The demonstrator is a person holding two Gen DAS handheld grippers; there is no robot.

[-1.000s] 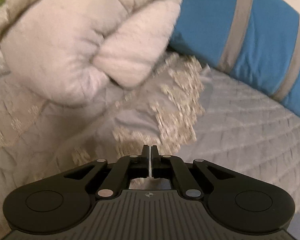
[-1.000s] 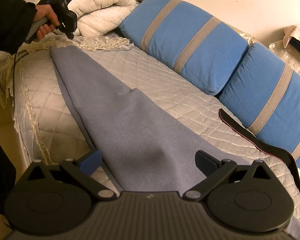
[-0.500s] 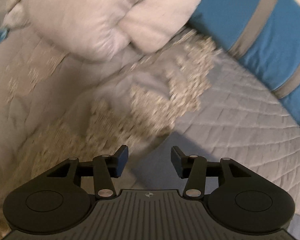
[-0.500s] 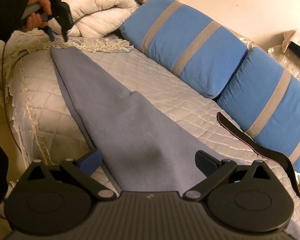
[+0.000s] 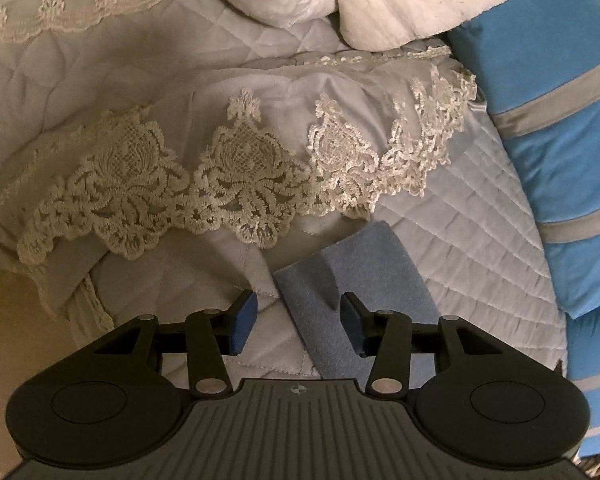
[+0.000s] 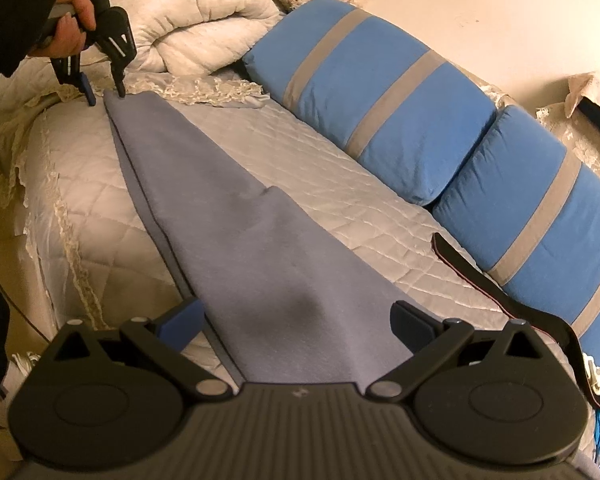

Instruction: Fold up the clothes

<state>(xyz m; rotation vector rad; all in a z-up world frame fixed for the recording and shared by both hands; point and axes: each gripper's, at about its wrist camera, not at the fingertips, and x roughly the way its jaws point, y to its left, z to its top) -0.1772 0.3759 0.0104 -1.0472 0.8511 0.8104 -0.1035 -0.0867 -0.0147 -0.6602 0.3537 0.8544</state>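
**Ana:** Blue-grey fleece cloth (image 6: 236, 240), folded into a long narrow strip, lies flat on the pale quilted bed cover (image 6: 332, 192). Its long axis runs from the far left corner of the bed, by the cream lace trim (image 6: 204, 88), down toward the near right.

**Ben:** Starting at the left, who has the far end?

**Ana:** The left gripper (image 6: 105, 98), held in a person's hand (image 6: 70, 20) from a dark sleeve, points steeply down at that narrow end. Its jaws have just been opening and now stand apart. In its own view the cloth's corner (image 5: 352, 276) lies between and just ahead of the blue pads (image 5: 244, 322), a little toward the right one. The pads don't press on it.

**Ben:** So nothing is held there?

**Ana:** Nothing. The cloth rests loose on the cover.

**Ben:** And over to the right?

**Ana:** The right gripper (image 6: 296, 326) hovers above the wide near end, jaws spread wide, cloth below and between them, unpinched. Beyond it, blue bolster cushions with grey stripes (image 6: 380, 92) line the wall side, and a white rolled duvet (image 6: 188, 20) sits behind the lace.

**Ben:** What does the next fold turn on?

**Ana:** My guess: each gripper is nearest its own end, so bringing one end along the long axis onto the other would halve the strip. The left would first need to close on that corner.
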